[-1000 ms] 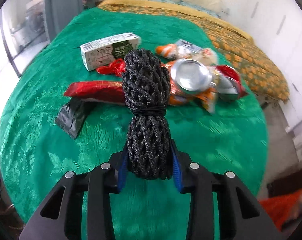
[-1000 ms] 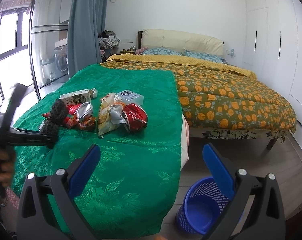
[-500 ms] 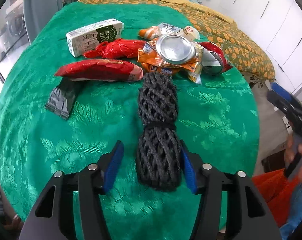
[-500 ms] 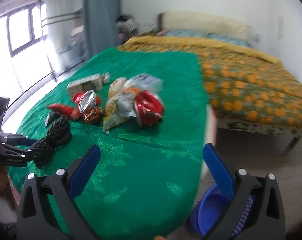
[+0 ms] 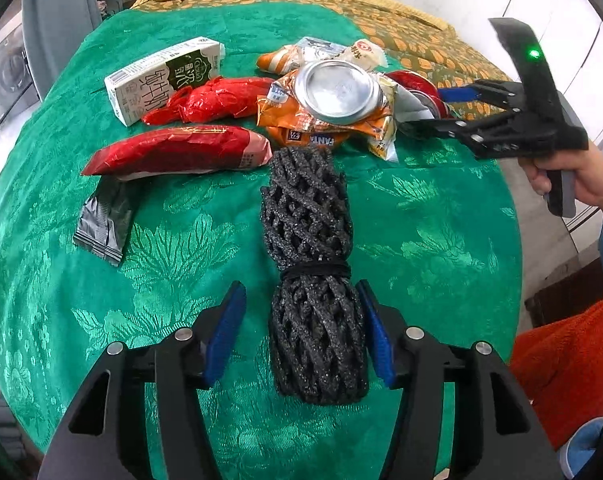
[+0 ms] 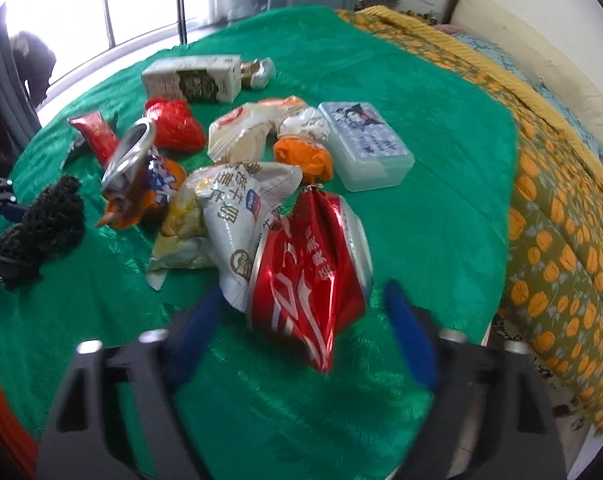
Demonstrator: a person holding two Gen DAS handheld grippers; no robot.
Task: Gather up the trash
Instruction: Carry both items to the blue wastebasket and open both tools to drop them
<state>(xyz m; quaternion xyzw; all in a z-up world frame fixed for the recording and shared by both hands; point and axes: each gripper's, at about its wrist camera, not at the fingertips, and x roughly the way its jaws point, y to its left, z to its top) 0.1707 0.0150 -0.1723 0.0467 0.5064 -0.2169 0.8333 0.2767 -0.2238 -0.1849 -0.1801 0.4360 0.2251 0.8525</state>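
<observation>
A black foam net bundle [image 5: 313, 276] lies on the green cloth [image 5: 421, 232] between the open fingers of my left gripper [image 5: 301, 332], which no longer grips it. My right gripper [image 6: 301, 320] is open, its blue pads either side of a crushed red can [image 6: 313, 272], not closed on it. It also shows in the left wrist view [image 5: 441, 108] at the can [image 5: 415, 82]. Behind lie a crushed orange can [image 5: 333, 92], a white carton [image 5: 165, 78], red wrappers [image 5: 181, 152] and a white snack bag [image 6: 241, 216].
A clear plastic box [image 6: 365, 146] sits at the far side of the pile. A grey sachet [image 5: 103, 220] lies at left. The orange-patterned bed [image 6: 561, 200] is to the right. A person's hand [image 5: 581, 176] holds the right gripper.
My left gripper lowered the black net onto the cloth and opened off it. My right gripper swung from above the blue bin to the trash pile, around the red can.
</observation>
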